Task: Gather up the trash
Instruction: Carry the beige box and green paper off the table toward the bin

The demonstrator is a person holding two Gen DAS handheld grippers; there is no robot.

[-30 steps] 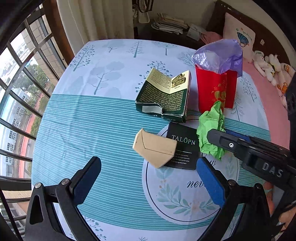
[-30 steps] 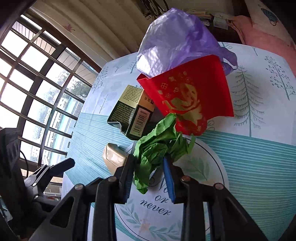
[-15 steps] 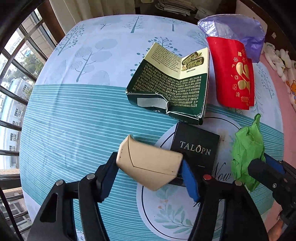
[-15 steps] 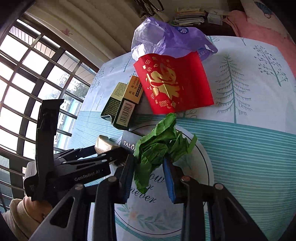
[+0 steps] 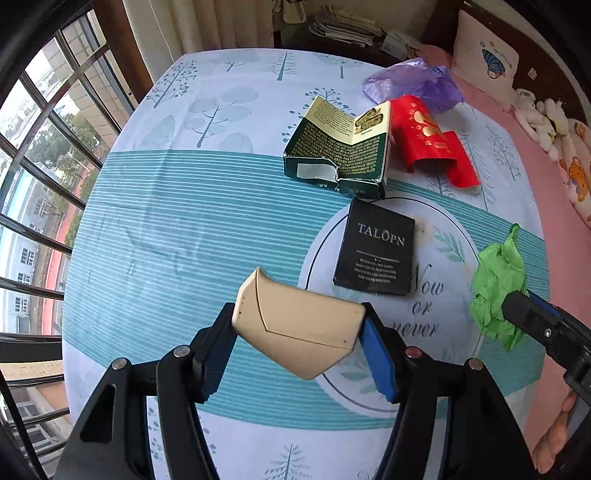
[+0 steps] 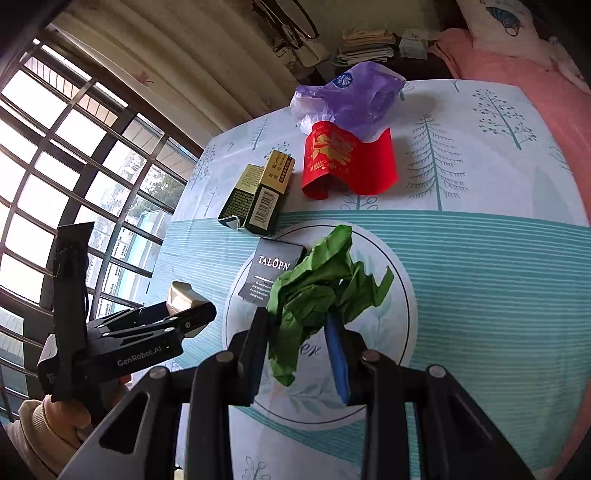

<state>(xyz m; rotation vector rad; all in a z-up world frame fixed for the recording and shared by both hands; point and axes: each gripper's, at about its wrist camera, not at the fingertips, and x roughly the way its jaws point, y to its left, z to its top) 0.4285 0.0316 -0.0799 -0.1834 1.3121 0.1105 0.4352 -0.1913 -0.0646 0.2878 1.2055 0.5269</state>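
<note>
My left gripper (image 5: 299,347) is shut on a beige box (image 5: 295,325) and holds it above the table; the box also shows in the right wrist view (image 6: 183,295). My right gripper (image 6: 297,354) is shut on a crumpled green paper (image 6: 317,291), which also shows at the right of the left wrist view (image 5: 498,284). A black TALOPN box (image 5: 375,247), a torn dark green carton (image 5: 340,151), a red paper bag (image 5: 432,144) lying on its side and a purple plastic bag (image 5: 413,81) lie on the tablecloth (image 5: 184,221).
A barred window (image 5: 33,147) runs along the table's left side. A bed with pink sheet and soft toys (image 5: 546,122) lies to the right. Stacked papers (image 5: 347,29) sit on a shelf behind the table.
My left gripper closed on the beige box and lifted it toward me. The red bag tipped from upright onto its side. My right gripper drew back with the green paper.
</note>
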